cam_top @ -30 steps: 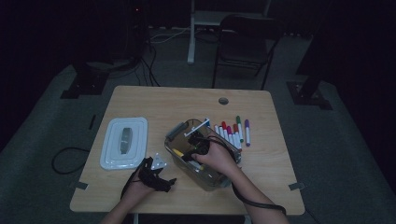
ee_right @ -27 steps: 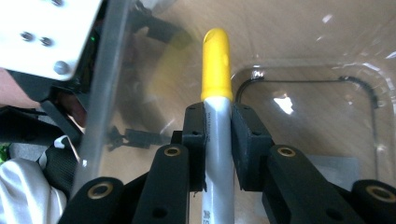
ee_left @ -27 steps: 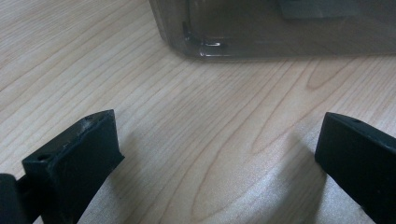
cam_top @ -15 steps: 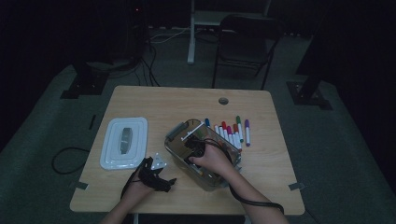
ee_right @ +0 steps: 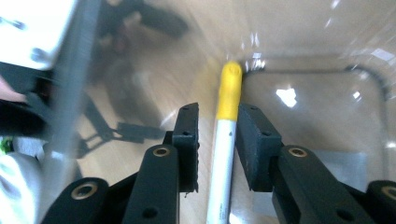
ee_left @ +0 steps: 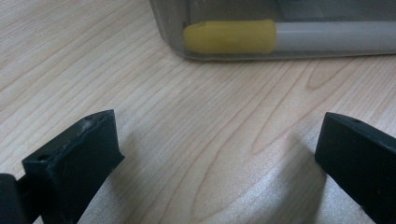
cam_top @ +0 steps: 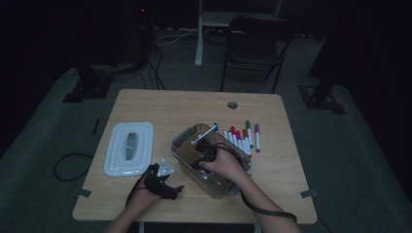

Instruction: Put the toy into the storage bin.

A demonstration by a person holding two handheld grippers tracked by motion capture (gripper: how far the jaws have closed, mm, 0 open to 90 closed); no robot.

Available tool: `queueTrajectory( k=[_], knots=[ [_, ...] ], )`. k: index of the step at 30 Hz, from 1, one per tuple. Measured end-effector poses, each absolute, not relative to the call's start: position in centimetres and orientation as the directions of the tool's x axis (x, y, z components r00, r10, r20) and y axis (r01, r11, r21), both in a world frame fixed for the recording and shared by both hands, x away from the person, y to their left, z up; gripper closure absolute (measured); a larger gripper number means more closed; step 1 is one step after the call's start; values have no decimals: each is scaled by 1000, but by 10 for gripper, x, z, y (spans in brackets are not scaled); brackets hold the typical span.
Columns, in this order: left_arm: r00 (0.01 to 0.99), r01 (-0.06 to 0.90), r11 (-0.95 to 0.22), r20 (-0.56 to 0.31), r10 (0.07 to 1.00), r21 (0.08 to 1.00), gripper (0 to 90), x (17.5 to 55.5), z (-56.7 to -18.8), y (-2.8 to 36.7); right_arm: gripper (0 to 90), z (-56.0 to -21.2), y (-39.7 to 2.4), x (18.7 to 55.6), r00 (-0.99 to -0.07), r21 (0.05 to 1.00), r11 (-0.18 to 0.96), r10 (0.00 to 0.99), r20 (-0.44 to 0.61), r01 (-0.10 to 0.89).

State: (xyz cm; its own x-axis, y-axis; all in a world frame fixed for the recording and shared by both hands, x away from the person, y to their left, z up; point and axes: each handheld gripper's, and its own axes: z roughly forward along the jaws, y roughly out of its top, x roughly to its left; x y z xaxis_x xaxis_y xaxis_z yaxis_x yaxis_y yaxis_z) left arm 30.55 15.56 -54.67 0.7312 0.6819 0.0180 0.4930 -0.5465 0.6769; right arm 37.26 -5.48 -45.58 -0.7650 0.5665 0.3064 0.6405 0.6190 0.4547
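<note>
A dim room, with a light wooden surface seen from above. At its nine o'clock side lies a white rectangular plastic lid, flat and well apart from the action.

Toward seven o'clock, the person's left hand rests on the surface holding the left gripper. Its jaws stand wide apart with nothing between them, released, pointing at the near wall of the box. Through that wall, in the left gripper view, the yellow cap of a marker shows lying on the box floor.

At the centre sits a clear rectangular plastic storage box, open at the top. The right hand reaches down into it with the right gripper. In the right gripper view, a white-barrelled marker with a yellow cap lies between the black jaws, its cap nosed into the box's corner. These jaws have just been opening: a gap now shows on either side of the barrel, so the pads no longer press on it. I judge the yellow marker has been delivered into the box and let go.

At about two o'clock from the box, a row of coloured markers lies on the surface just beside it, caps red, green and purple among them. These probably wait their turn.
</note>
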Motion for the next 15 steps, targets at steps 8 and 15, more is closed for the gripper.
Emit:
queueTrajectory(
  k=[8, 15],
  knots=[
    [731, 493, -546, 18, 682, 677, 5, 305, -547, 156, 533, -412, -98, 371, -792, 638, 530, 569, 221, 558],
    [731, 493, -546, 18, 682, 677, 5, 305, -547, 156, 487, -395, -141, 378, -731, 728, 418, 662, 166, 544]
  ],
)
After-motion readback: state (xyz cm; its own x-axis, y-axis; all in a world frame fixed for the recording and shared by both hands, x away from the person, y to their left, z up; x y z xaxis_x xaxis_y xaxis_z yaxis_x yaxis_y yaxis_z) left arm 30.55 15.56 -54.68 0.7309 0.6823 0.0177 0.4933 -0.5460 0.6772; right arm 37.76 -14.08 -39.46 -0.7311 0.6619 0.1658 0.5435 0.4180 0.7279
